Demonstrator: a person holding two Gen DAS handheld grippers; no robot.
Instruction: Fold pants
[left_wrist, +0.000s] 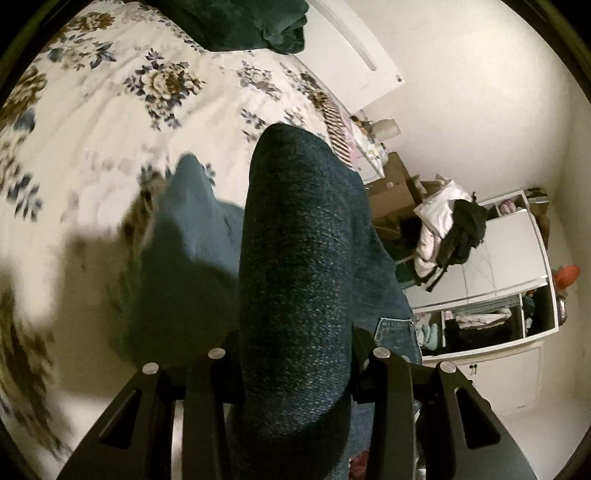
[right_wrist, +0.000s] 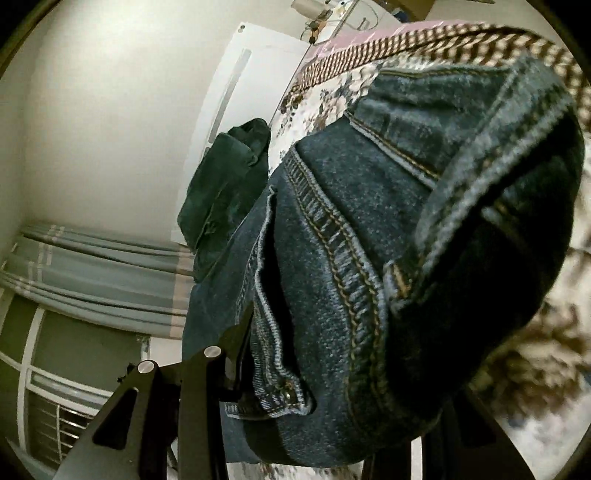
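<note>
The pants are dark blue jeans. In the left wrist view a thick fold of the jeans (left_wrist: 295, 280) runs up between the fingers of my left gripper (left_wrist: 295, 373), which is shut on it and holds it above the bed; more denim hangs to the left, blurred. In the right wrist view the waistband end of the jeans (right_wrist: 369, 266), with seams and a pocket, fills the middle. My right gripper (right_wrist: 332, 402) is shut on it; the right finger is hidden behind the denim.
A floral bedspread (left_wrist: 110, 122) covers the bed below. A dark green blanket (left_wrist: 251, 22) lies at its far end, also in the right wrist view (right_wrist: 225, 184). A white wardrobe (left_wrist: 509, 266) and a clothes pile (left_wrist: 450, 229) stand to the right.
</note>
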